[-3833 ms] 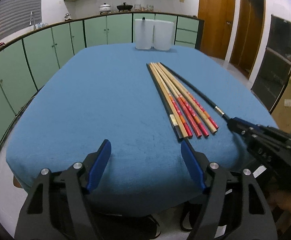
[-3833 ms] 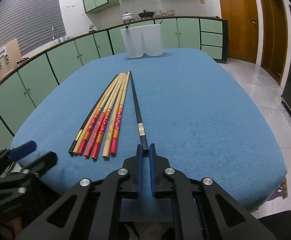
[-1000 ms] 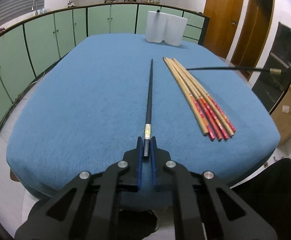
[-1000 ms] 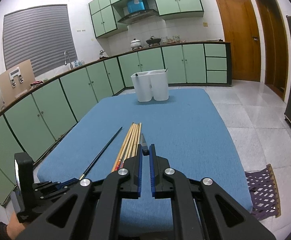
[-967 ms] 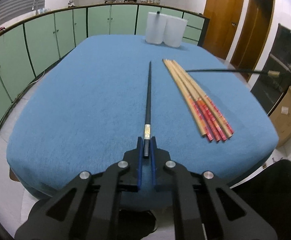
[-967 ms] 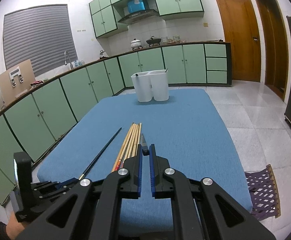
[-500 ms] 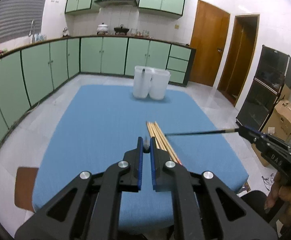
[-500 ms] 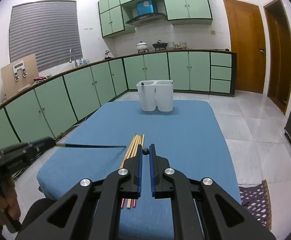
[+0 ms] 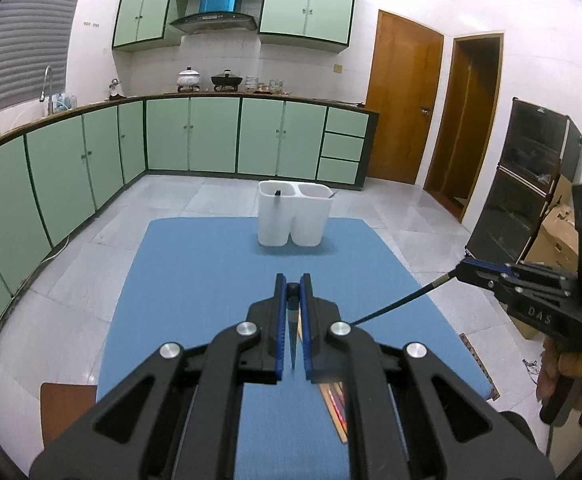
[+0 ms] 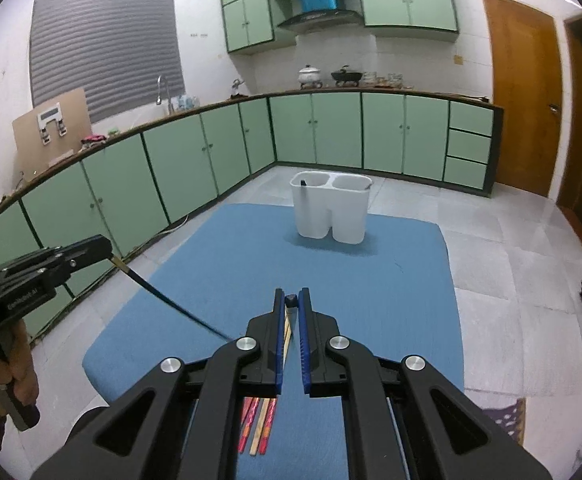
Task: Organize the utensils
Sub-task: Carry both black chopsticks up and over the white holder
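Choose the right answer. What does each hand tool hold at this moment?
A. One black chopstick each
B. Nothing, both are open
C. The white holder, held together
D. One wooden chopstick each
A. The left tool is shut on a black chopstick, and the right tool is shut on another black chopstick; the wooden chopsticks lie on the table.

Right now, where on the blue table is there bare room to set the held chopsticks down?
Bare blue table runs from the white holder to the wooden chopsticks near the front edge, and widest right of them. It is crowded near the bundle, where both black chopsticks hang, one in each gripper.
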{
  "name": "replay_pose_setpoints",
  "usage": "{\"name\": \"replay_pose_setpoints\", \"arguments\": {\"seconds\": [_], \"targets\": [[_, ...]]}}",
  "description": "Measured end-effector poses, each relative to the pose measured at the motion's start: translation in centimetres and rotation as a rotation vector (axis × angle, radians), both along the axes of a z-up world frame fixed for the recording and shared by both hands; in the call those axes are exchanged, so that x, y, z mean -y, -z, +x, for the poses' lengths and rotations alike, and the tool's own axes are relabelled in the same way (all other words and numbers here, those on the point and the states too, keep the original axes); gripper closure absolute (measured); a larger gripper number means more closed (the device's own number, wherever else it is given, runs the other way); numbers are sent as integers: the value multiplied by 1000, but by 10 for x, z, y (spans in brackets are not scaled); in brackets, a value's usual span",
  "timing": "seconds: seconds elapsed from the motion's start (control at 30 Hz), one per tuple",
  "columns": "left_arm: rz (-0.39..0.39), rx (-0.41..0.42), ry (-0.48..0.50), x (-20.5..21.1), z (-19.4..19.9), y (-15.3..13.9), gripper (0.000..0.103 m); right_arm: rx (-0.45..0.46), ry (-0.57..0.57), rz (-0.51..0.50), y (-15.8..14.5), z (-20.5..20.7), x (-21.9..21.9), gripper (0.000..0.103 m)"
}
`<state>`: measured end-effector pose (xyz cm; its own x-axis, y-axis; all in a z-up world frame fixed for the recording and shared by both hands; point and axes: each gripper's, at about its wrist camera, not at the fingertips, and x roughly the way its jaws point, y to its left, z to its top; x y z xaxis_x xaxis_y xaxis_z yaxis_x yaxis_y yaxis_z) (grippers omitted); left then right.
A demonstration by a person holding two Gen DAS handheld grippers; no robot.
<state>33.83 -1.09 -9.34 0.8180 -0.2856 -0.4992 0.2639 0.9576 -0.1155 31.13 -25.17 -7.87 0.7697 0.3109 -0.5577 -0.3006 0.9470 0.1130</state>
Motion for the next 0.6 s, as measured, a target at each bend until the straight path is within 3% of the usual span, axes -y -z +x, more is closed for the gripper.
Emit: {"name": "replay_pose_setpoints", "arguments": {"seconds": [0.3, 0.6], "targets": [[-1, 4, 27, 1, 27, -15, 97, -28, -72, -70, -36, 47, -16, 97], [26, 44, 59, 9, 74, -48, 97, -31, -97, -116, -69, 84, -25, 97]]}}
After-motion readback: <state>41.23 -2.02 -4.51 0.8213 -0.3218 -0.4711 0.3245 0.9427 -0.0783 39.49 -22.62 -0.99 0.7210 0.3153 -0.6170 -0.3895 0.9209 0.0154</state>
